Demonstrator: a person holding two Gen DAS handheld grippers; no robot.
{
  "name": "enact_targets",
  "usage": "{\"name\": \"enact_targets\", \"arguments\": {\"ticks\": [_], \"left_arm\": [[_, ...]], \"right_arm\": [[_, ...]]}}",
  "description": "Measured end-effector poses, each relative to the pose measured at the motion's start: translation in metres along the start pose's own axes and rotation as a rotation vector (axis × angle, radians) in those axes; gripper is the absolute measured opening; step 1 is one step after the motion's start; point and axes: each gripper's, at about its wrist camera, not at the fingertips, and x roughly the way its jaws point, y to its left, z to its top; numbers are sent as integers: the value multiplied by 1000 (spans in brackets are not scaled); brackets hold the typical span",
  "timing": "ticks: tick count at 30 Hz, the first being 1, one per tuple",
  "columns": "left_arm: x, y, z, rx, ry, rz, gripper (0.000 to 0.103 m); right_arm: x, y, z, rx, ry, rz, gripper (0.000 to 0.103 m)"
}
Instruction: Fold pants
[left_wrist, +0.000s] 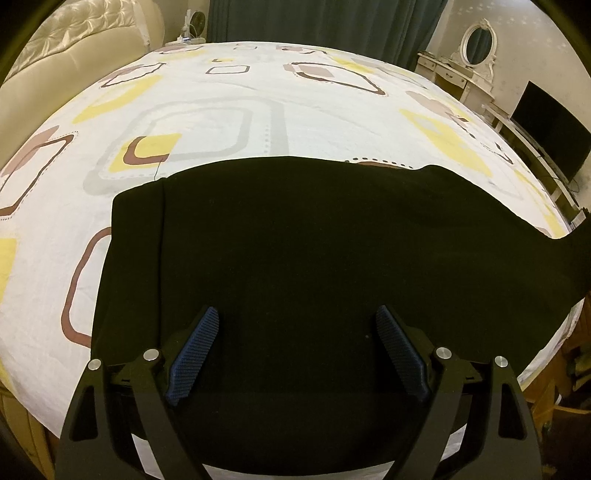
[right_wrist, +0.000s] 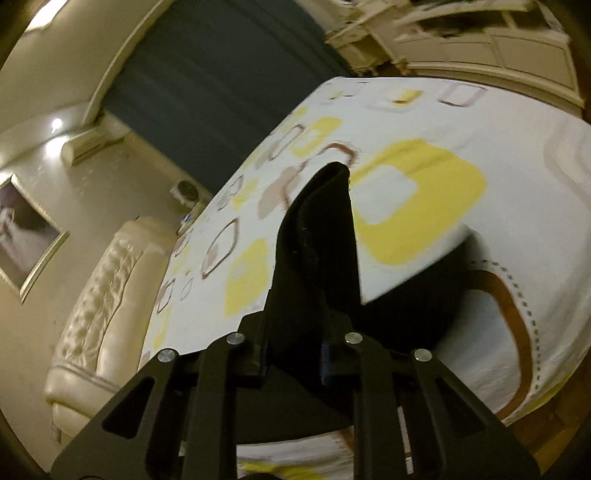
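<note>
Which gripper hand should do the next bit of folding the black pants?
Probably the right. The right gripper is already shut on a lifted end of the black pants, so it can carry that end over. The left gripper is open above the flat cloth, holding nothing.

Patterned bed sheet (left_wrist: 258, 110) — cream tufted headboard (left_wrist: 74, 48), teal curtains (left_wrist: 314, 22), oval-mirror vanity (left_wrist: 476, 48), dark TV (left_wrist: 546, 122).

pants (left_wrist: 295, 240) leg cut off right, cabinets (right_wrist: 480, 44) blurred

Home bedroom, patterned bed (left_wrist: 229, 96), vanity mirror (left_wrist: 479, 41) (ornate), curtains (left_wrist: 317, 22)
</note>
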Motion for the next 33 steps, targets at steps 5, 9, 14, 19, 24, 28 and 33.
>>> {"name": "enact_targets", "arguments": {"ticks": [5, 9, 14, 19, 24, 28, 33], "left_arm": [[0, -1, 0, 6, 2, 3, 86], [-1, -1, 1, -3, 4, -1, 86], [1, -3, 1, 2, 1, 10, 86], [1, -3, 1, -3, 0, 15, 86], [1, -4, -1, 1, -9, 25, 86], [2, -4, -1, -1, -12, 34, 86], [4, -6, 1, 3, -12, 53, 86]], "right_arm": [[-5, 30, 2, -48, 23, -8, 18], [0, 0, 7, -10, 38, -114, 18], [6, -86, 4, 112, 83, -256, 18], [6, -148, 0, 166, 187, -310, 27], [0, -186, 23, 184, 210, -258, 64], [17, -209, 28, 212, 279, -155, 64], [42, -219, 25, 213, 308, -9, 71]]}}
